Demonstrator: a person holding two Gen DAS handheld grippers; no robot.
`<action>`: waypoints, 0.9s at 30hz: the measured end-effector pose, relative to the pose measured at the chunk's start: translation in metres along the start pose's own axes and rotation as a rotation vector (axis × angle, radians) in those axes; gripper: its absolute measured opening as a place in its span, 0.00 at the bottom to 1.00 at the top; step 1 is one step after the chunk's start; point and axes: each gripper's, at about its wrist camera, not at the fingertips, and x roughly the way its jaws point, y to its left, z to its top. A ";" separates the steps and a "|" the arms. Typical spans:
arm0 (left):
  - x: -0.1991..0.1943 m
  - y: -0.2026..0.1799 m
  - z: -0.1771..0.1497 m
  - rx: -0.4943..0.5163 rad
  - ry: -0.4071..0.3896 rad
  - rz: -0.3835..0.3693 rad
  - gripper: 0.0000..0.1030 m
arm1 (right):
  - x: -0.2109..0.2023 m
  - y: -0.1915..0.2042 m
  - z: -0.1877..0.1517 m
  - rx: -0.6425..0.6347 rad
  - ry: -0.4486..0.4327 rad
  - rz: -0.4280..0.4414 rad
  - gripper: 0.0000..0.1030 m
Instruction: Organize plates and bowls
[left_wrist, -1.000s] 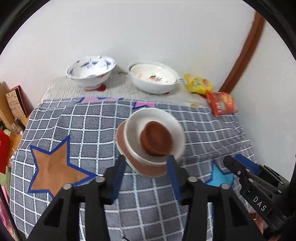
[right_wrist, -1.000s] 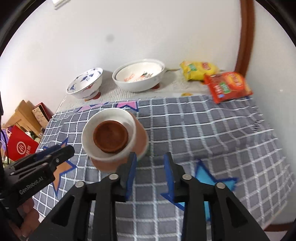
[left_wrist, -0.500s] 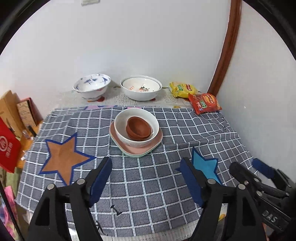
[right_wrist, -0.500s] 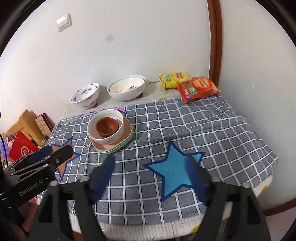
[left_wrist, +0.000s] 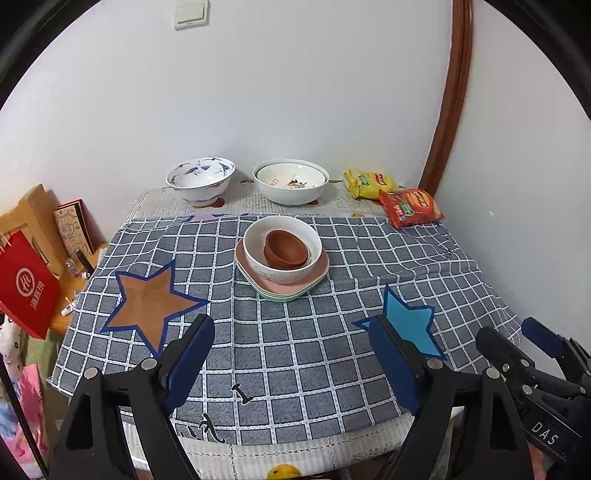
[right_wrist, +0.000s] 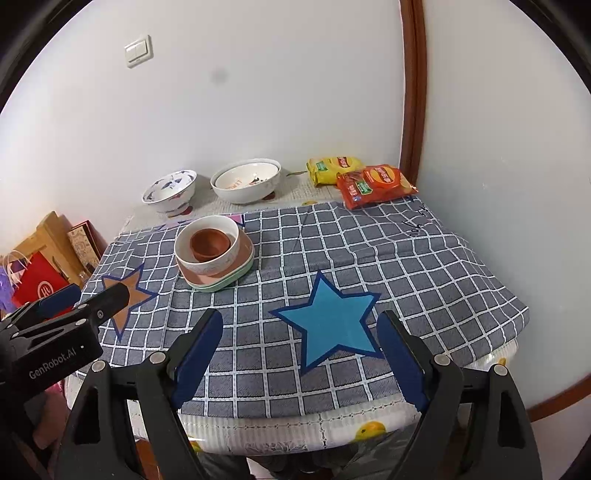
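On the checked cloth (left_wrist: 295, 350) sat the stack: brown bowl (left_wrist: 285, 249) inside white bowl (left_wrist: 258, 254), on two plates (left_wrist: 295, 288). Left gripper (left_wrist: 295, 362) and right gripper (right_wrist: 299, 354) hung near the table edge, both spread wide and empty. A careless reach toward the back bowls (left_wrist: 290, 182) could probably knock the stack.

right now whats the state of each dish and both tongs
brown bowl: nested in white bowl
white bowl: upright on pink plate
pink plate: stacked on green plate
green plate: bottom, on cloth
left tongs: open, empty
right tongs: open, empty

Four bowls (left_wrist: 282, 248), two stacked plates (left_wrist: 280, 286), two snack packets (left_wrist: 410, 207)
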 end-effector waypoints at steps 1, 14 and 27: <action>0.000 -0.001 0.000 0.004 0.000 0.003 0.82 | -0.002 0.000 -0.001 0.001 -0.003 0.003 0.82; -0.009 0.002 -0.001 -0.005 -0.006 0.017 0.82 | -0.011 0.004 -0.003 0.009 -0.017 0.006 0.82; -0.011 -0.002 -0.002 0.001 -0.003 0.014 0.82 | -0.015 0.010 -0.006 0.004 -0.020 0.006 0.82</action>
